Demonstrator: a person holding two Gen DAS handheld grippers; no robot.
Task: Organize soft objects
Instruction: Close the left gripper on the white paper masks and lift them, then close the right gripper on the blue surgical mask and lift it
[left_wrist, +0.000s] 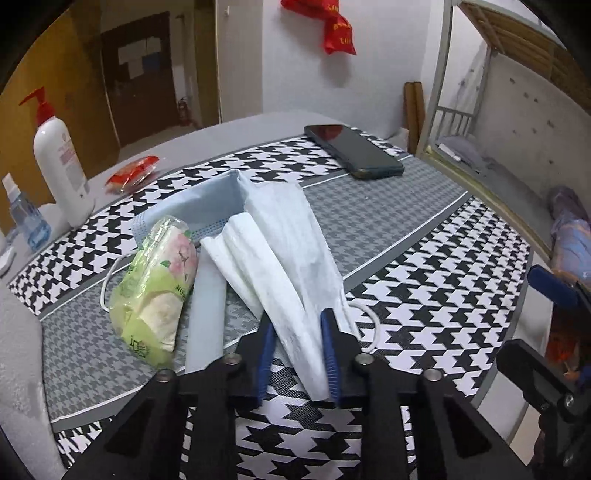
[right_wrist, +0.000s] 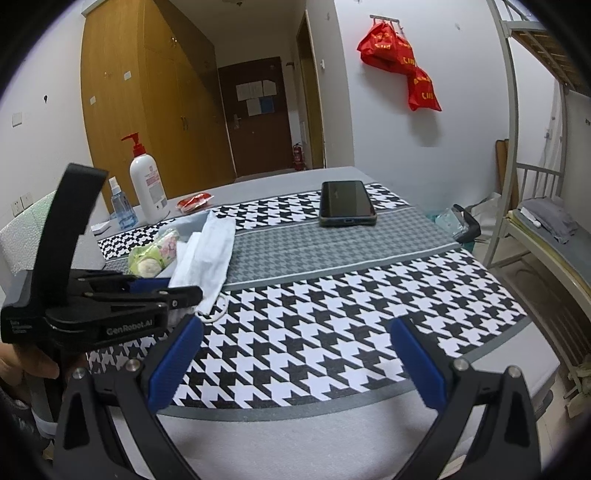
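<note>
**Left tongs pinching white mask; right tongs wide, empty**

One surface (right_wrist: 332, 435), grey, covered by one houndstooth cloth (right_wrist: 314, 332). One bunk bed frame (right_wrist: 513, 147) at right edge. Two red bags (right_wrist: 399, 62) hanging on wall.

Soft things, all in one loose pile on the cloth's left part: one white face mask (left_wrist: 295, 258) on top, one blue mask (left_wrist: 218, 195) partly under it, one pale folded strip (left_wrist: 207, 314) beside, one green tissue pack (left_wrist: 155, 288) touching the blue mask.

Left tongs (left_wrist: 297, 354): nearly closed, both blue pads pressed on the near end of the white mask, ear loop (left_wrist: 369, 321) sticking out at right.

Right tongs (right_wrist: 295, 365): spread wide, nothing between, over the cloth, well apart from the pile.

Others: one phone (right_wrist: 347, 206) flat at far side, one pump bottle (right_wrist: 147, 184), one small spray bottle (right_wrist: 122, 206) beside it, one red wrapper (right_wrist: 194, 201).
</note>
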